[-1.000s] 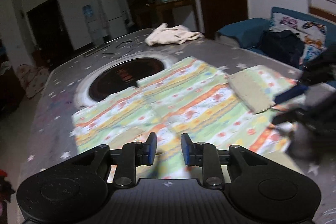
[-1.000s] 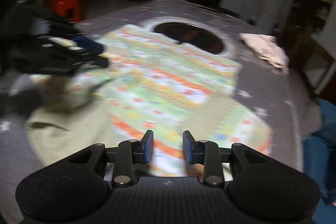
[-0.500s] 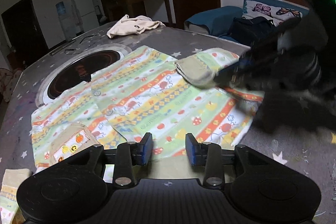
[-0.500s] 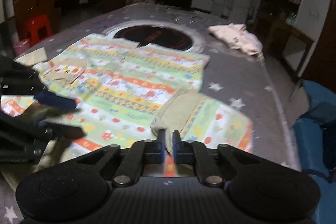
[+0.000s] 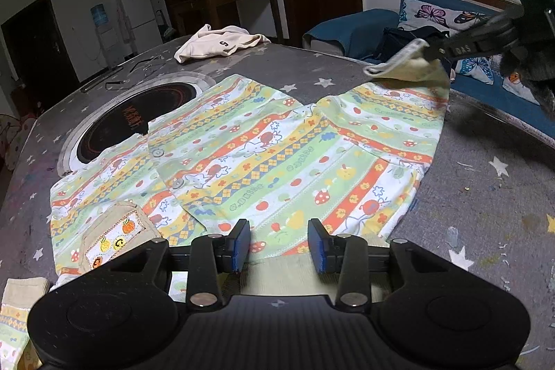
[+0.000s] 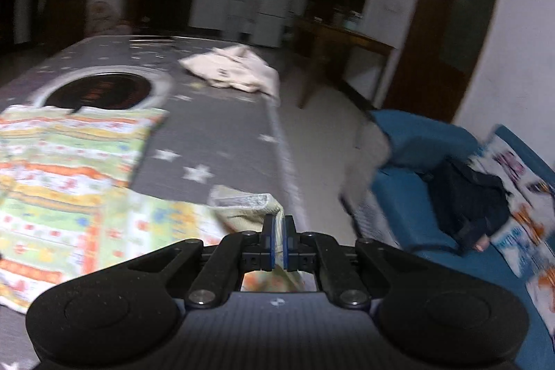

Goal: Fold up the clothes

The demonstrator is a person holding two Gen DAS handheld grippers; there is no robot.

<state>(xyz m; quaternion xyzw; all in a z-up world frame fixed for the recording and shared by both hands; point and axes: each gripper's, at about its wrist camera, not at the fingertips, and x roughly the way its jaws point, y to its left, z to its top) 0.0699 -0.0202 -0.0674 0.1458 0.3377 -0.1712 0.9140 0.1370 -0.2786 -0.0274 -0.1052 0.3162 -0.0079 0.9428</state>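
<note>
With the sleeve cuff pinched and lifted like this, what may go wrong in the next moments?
1. The right gripper holds only the edge of the beige cuff, its jaws shut on it; a quick pull may slip it free.
2. The left gripper has open jaws above the patterned shirt, pinning nothing, so the whole shirt may drag across the table.
3. The collar lies over the round cooktop and may catch on its rim.
</note>
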